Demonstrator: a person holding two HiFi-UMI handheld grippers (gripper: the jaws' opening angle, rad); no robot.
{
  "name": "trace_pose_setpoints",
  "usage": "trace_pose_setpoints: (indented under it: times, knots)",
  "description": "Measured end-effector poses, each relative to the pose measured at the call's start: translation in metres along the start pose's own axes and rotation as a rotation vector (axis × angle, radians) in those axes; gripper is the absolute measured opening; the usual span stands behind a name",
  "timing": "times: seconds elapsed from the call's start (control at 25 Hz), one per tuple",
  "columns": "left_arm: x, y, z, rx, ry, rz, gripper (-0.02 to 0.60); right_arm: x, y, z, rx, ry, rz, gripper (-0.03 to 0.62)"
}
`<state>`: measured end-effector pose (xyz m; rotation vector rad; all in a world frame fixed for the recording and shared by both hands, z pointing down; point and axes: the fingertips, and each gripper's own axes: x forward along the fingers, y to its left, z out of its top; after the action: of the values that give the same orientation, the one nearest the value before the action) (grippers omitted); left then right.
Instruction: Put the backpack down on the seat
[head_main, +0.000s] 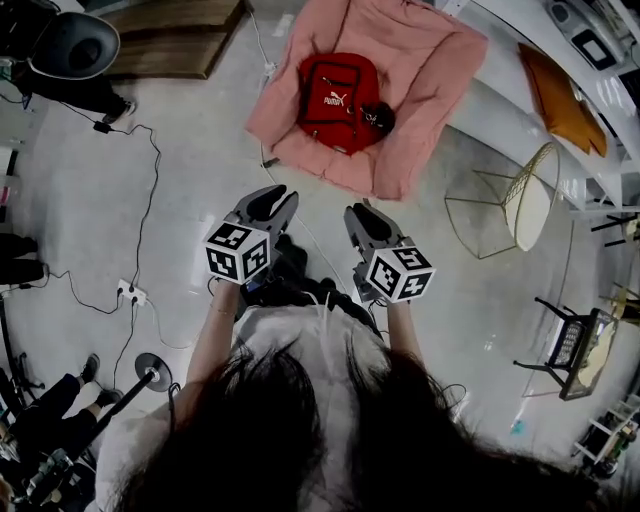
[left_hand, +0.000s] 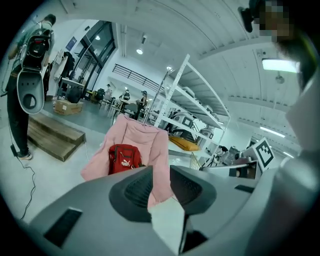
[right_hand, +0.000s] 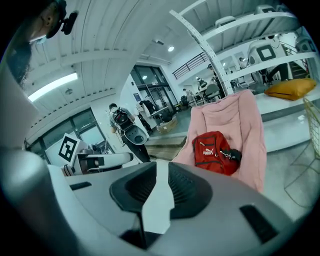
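A red backpack (head_main: 338, 100) lies on the seat of a pink padded chair (head_main: 430, 60), with a small black item (head_main: 378, 118) against its right side. Both grippers are held close to the person's body, well short of the chair and apart from the bag. My left gripper (head_main: 272, 200) is open with a narrow gap and nothing between its jaws. My right gripper (head_main: 362, 215) is open the same way and empty. The left gripper view shows the backpack (left_hand: 123, 158) on the chair (left_hand: 145, 137) beyond my gripper (left_hand: 161, 172). In the right gripper view the backpack (right_hand: 214, 152) sits past my gripper (right_hand: 161, 167).
A gold wire chair (head_main: 510, 205) stands right of the pink one, below an orange cushion (head_main: 560, 95) on a white ledge. A wooden platform (head_main: 170, 35) is at the far left. Cables (head_main: 140, 200) and a power strip (head_main: 131, 293) lie on the floor at left. A black chair (head_main: 570, 345) stands at right.
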<state>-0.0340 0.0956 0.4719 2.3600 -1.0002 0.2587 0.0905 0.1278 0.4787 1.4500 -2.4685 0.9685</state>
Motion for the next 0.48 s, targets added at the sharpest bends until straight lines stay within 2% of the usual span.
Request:
trace_pose_setpoints:
  times: [0.48]
  knots:
    - [-0.037, -0.091, -0.055, 0.008, -0.004, 0.031, 0.115, -0.082, 0.015, -0.029, -0.081, -0.021, 0.070, 0.077]
